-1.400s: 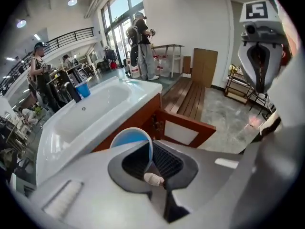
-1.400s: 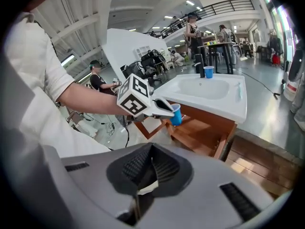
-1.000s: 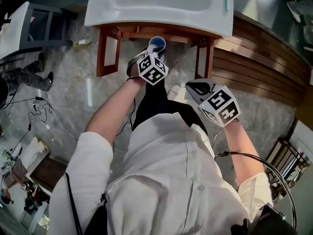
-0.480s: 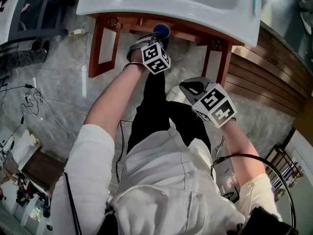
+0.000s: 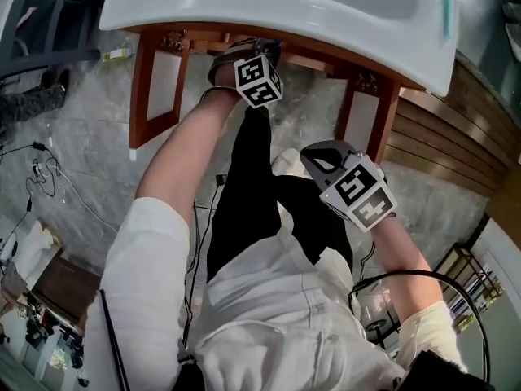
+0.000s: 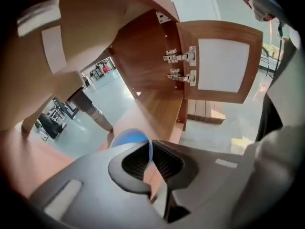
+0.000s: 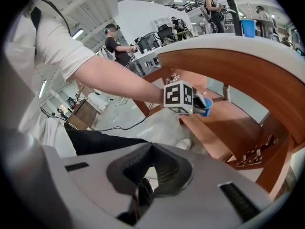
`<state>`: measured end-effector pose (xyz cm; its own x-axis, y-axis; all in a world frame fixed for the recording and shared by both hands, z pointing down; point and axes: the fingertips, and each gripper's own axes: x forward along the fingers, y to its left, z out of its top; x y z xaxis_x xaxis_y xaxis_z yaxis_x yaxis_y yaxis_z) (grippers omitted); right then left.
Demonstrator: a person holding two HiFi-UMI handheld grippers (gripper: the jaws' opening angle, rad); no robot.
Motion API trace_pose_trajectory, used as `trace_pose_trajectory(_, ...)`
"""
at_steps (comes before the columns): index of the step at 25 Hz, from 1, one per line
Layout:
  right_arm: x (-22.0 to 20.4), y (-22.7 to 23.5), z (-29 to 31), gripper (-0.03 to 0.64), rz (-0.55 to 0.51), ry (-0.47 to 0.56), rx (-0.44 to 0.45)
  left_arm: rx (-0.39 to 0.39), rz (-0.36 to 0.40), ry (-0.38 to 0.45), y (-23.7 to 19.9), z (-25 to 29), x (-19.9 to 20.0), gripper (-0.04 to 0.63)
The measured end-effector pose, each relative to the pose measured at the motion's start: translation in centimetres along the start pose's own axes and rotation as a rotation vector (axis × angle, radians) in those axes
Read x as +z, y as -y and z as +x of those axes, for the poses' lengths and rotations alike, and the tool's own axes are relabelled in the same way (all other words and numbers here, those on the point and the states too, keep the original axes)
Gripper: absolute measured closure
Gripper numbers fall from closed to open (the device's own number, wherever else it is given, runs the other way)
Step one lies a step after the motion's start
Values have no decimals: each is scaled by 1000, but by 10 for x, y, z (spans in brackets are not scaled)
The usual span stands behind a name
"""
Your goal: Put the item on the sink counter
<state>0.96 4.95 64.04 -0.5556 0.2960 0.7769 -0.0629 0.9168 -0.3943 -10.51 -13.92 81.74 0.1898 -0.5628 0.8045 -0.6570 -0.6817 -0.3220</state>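
A blue cup hangs from my left gripper, whose jaws pinch its thin rim. The cup is inside the wooden cabinet under the white sink counter, above a wooden shelf. In the head view the left gripper reaches under the counter's front edge, which hides the cup. The right gripper view shows the blue cup beside the left gripper's marker cube. My right gripper stays back near the person's legs, its jaws shut with nothing between them.
The cabinet's two doors stand open on either side of my left arm. A toothbrush lies on the counter's right side. Wood panelling runs along the right. Cables trail on the marble floor.
My left gripper has carried the cup farther forward, under the counter's edge, so the cup is now hidden in the head view. The right gripper has barely moved.
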Motion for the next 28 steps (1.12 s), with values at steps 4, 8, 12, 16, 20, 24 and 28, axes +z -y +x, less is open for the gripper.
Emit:
trace_pose_trajectory(4,-1,10,11,614,-1,-5,5,3,8,7,-7,18,-2,568)
trace_pose_trajectory(8,-6,14,18,614,-4,-19,13,19,12,15,-14,28,-3,566)
trace_pose_trajectory(12,-13,14,19,614,9,-31,17,16,32,10,-16,33,-4,566)
trace_pose_trajectory(16,-17,18,19,614,21,-37,15,12,32,8,-17,36,-3,566)
trace_pose_trajectory(20,-18,21,21,614,35,-31,15,13,44,3,-16,40,-6,566)
trace_pose_trajectory(24,-16,21,21,614,43,-25,17,4,46,0,-18,40,-7,550)
trace_pose_trajectory(28,-14,19,21,614,50,-24,23,-2,60,5,-18,34,-3,511)
